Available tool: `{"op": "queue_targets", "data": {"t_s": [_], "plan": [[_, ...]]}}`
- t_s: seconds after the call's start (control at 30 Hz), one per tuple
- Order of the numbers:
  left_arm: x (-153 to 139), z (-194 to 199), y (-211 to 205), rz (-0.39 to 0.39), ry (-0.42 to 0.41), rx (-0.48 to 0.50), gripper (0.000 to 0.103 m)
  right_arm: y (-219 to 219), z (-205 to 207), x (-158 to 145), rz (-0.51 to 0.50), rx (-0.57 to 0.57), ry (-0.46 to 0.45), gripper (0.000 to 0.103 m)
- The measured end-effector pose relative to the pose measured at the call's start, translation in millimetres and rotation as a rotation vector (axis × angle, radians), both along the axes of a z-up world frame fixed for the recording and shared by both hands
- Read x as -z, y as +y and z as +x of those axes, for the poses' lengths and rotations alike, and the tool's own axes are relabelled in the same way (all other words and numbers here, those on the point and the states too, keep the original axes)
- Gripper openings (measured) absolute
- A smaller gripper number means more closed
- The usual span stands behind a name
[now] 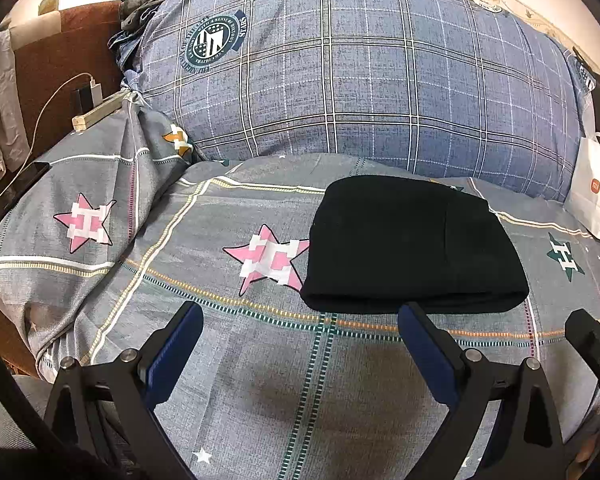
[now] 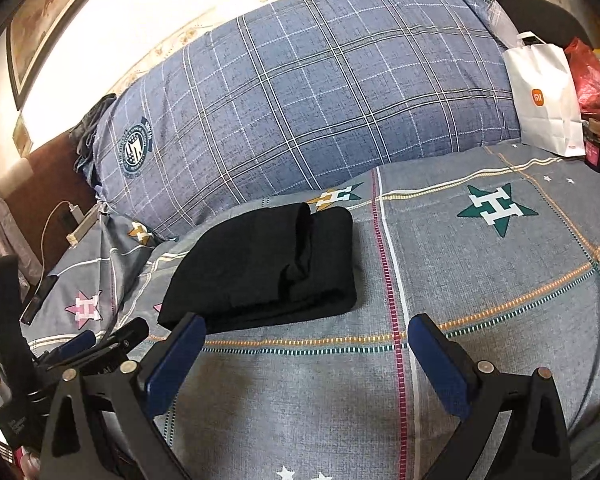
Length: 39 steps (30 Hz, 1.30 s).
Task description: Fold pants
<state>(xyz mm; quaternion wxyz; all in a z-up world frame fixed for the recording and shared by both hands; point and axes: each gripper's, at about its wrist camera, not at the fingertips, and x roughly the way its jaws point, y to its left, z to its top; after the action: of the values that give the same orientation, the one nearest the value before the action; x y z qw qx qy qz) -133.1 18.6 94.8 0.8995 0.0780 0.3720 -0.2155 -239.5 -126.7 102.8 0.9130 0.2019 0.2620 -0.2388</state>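
On the bed, left to right: a phone (image 1: 14, 196) at the sheet's (image 1: 260, 380) far-left edge, a power strip (image 1: 96, 114) behind it, a plaid quilt (image 1: 360, 80) heaped across the back, black pants (image 1: 412, 248) folded into a compact bundle on the sheet in front of the quilt, and a white bag (image 1: 594, 188) standing at far right. Held low over the bare sheet just short of the bundle: the left gripper (image 1: 300, 316), jaws spread wide and gripping nothing, one finger at the bundle's near edge, contact impossible to tell. Seen in the right wrist view: the right gripper (image 2: 308, 324), likewise spread wide and empty, with the pants ahead and to its left. Judged from the neat stack: folding all but finished, with only tidying or letting go left. To do that well: keep both jaws wide while backing off, lift clear rather than drag, and avoid snagging the top layer; if squaring up, nudge the loose layers showing at the bundle's right end into line with light pushes, never pinching a single ply. Counted: one pair of pants, two grippers, four blue-padded fingers, one phone, one power strip, one quilt, one white bag, two pink stars in the left wrist view.
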Motion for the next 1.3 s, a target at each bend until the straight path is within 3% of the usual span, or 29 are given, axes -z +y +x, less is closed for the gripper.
{"op": "queue_targets", "data": {"t_s": [1.3], "plan": [[0.6,0.6,0.2,0.006,-0.004,0.011,0.098,1.4,2.9,2.7,0.005,-0.019,0.006,0.102]]}}
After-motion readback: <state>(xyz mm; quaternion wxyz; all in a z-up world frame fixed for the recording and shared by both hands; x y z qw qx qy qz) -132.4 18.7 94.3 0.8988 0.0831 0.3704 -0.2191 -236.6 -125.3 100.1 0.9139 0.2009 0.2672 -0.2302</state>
